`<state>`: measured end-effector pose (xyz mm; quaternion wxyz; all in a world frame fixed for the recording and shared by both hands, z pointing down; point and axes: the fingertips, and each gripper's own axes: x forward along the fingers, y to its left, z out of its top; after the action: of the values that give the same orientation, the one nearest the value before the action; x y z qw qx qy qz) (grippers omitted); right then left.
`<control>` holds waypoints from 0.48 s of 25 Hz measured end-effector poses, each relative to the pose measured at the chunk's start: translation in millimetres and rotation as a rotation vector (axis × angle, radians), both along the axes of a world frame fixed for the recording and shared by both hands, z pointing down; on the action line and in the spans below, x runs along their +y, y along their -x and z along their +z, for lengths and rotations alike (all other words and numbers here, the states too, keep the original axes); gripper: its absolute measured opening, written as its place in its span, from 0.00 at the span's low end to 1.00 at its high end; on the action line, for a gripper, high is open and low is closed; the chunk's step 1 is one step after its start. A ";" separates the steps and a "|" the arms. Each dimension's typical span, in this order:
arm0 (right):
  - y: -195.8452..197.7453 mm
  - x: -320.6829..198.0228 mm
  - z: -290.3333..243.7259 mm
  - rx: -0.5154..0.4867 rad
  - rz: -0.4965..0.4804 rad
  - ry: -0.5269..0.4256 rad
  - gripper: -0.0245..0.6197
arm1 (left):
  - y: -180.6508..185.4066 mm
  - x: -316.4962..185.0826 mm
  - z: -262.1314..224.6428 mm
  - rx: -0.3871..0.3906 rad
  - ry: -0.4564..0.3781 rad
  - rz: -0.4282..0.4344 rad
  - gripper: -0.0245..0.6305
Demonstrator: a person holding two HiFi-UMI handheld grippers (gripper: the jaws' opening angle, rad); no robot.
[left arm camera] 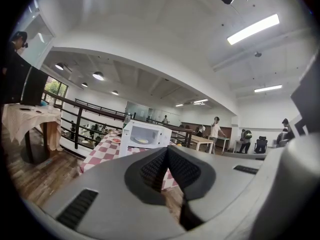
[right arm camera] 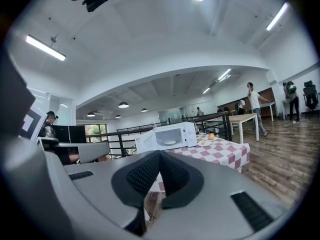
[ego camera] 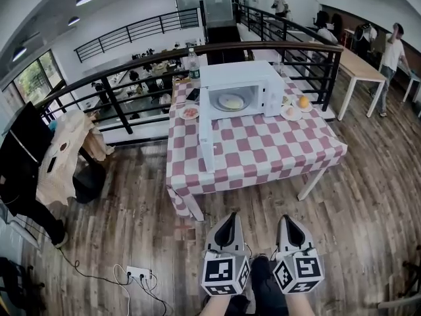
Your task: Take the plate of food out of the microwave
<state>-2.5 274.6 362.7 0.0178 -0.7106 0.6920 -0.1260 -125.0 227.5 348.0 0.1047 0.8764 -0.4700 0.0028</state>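
Open mezzanine room with a wooden plank floor [ego camera: 131, 216]; black railing [ego camera: 131, 84] along the edge behind. Table [ego camera: 263, 163] under a pink-and-white checked cloth, well ahead of both grippers. White microwave [ego camera: 240, 78] at the table's far side, door [ego camera: 206, 130] swung wide open to the left. Plate of food [ego camera: 231, 102] inside the microwave cavity, round and pale, untouched. Small plate [ego camera: 189, 112] on the cloth just left of the microwave; second small plate [ego camera: 290, 113] to the right, orange fruit [ego camera: 303, 101] beside it. Bottle [ego camera: 193, 66] behind the microwave's left corner. Left gripper [ego camera: 230, 217] low in the head view over bare floor, jaws together at the tips, nothing between. Right gripper [ego camera: 287, 218] just beside it, jaws pressed together, likewise empty. Both aimed toward the table, well apart from it. White power strip [ego camera: 138, 272] on the floor at lower left.
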 end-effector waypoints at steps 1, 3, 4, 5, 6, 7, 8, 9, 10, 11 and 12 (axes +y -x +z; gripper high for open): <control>-3.7 -8.3 0.1 0.000 -0.007 -0.001 0.03 | -3.6 -7.4 -0.4 0.000 -0.002 -0.006 0.08; -12.6 -25.6 -0.9 -0.002 -0.017 -0.005 0.03 | -12.4 -22.4 -1.9 -0.002 -0.008 -0.015 0.08; -17.6 -34.0 -2.0 -0.003 -0.022 -0.009 0.03 | -17.4 -29.6 -2.7 -0.004 -0.012 -0.018 0.08; -22.9 -42.3 -3.1 -0.002 -0.026 -0.013 0.03 | -22.6 -36.8 -3.3 -0.005 -0.015 -0.021 0.08; -28.4 -50.5 -4.0 -0.001 -0.031 -0.017 0.03 | -28.0 -44.0 -3.3 -0.006 -0.017 -0.025 0.08; -34.2 -58.7 -4.5 0.000 -0.035 -0.020 0.02 | -33.4 -51.4 -2.8 -0.006 -0.017 -0.030 0.08; -40.2 -67.1 -4.8 -0.001 -0.039 -0.022 0.03 | -39.0 -59.0 -2.2 -0.006 -0.015 -0.036 0.08; -46.5 -75.6 -5.2 -0.002 -0.043 -0.023 0.03 | -45.0 -66.8 -1.7 -0.005 -0.012 -0.040 0.08; -52.8 -84.2 -5.8 -0.003 -0.047 -0.023 0.03 | -51.0 -74.6 -1.8 -0.004 -0.009 -0.044 0.08; -58.6 -92.7 -6.7 -0.004 -0.053 -0.023 0.02 | -56.7 -82.3 -2.3 -0.002 -0.007 -0.048 0.08; -63.8 -100.9 -7.5 -0.004 -0.059 -0.022 0.03 | -61.9 -89.8 -3.1 -0.002 -0.005 -0.054 0.08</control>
<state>61.4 173.7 355.1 0.0235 -0.6894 0.7139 -0.1204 -63.1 137.7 344.9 0.1020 0.8638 -0.4934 -0.0006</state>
